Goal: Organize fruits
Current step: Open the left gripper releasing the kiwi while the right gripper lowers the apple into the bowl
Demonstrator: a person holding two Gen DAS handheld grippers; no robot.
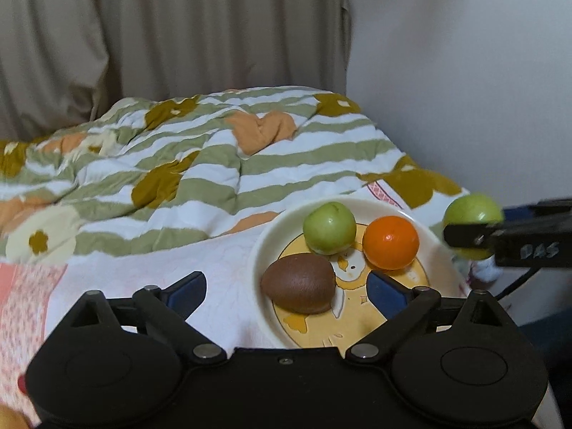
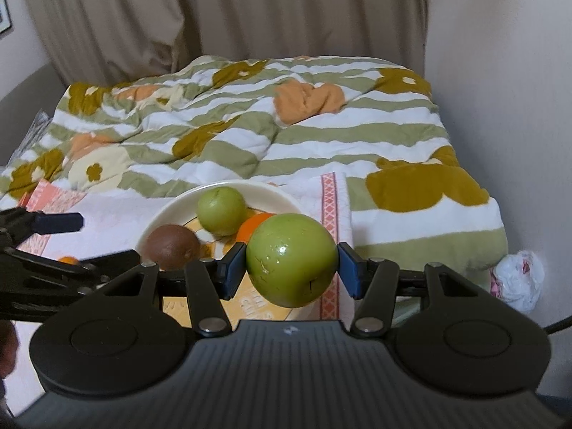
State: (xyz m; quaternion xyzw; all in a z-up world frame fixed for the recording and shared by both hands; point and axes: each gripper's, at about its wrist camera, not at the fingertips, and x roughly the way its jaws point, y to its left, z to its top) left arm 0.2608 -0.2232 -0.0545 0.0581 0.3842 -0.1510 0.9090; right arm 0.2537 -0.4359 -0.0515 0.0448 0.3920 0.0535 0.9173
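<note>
A cream plate [image 1: 262,246] with a yellow cartoon print lies on a pink-patterned cloth on the bed. It holds a green apple [image 1: 329,228], an orange [image 1: 390,242] and a brown kiwi-like fruit [image 1: 298,283]. My left gripper [image 1: 287,291] is open just above the plate; its blue pads flank the brown fruit without touching it. My right gripper [image 2: 291,268] is shut on a second, larger green apple [image 2: 291,259], held in the air over the plate's near right edge [image 2: 161,214]. In the left wrist view that apple [image 1: 472,211] shows at the right edge.
A rumpled quilt [image 2: 250,136] with green stripes and flowers covers the bed behind the plate. Beige curtains hang at the back and a white wall stands on the right. A white plastic bag [image 2: 518,279] lies by the wall. A small orange object [image 2: 68,260] shows behind the left gripper.
</note>
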